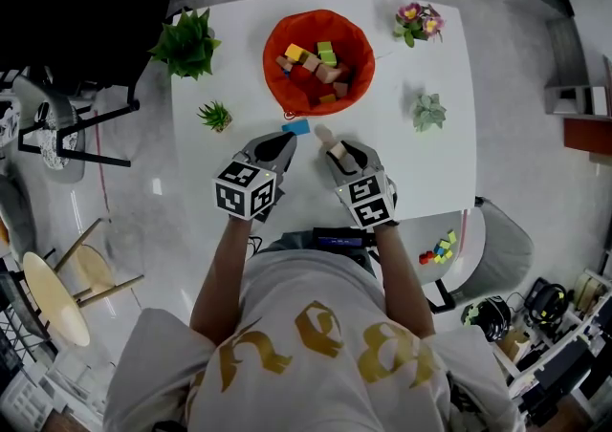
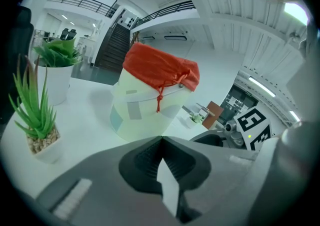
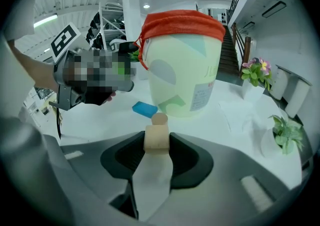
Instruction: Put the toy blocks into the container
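The container (image 1: 317, 59), pale with a red cloth liner, stands mid-table and holds several coloured blocks. A flat blue block (image 1: 297, 126) lies on the table just in front of it. My right gripper (image 1: 331, 146) is shut on a tan wooden block (image 1: 326, 137) and points toward the container (image 3: 182, 70). In the right gripper view the tan block (image 3: 156, 139) sits clamped between the jaws, with the blue block (image 3: 145, 109) just beyond it. My left gripper (image 1: 286, 140) is beside the right one, near the blue block. Its jaws (image 2: 161, 139) meet with nothing between them.
Potted plants ring the table: a big green one (image 1: 186, 43), a small spiky one (image 1: 216, 116), flowers (image 1: 418, 21) and a succulent (image 1: 429, 112). A black chair (image 1: 67, 29) stands at the left. More blocks (image 1: 440, 250) lie on a seat at the lower right.
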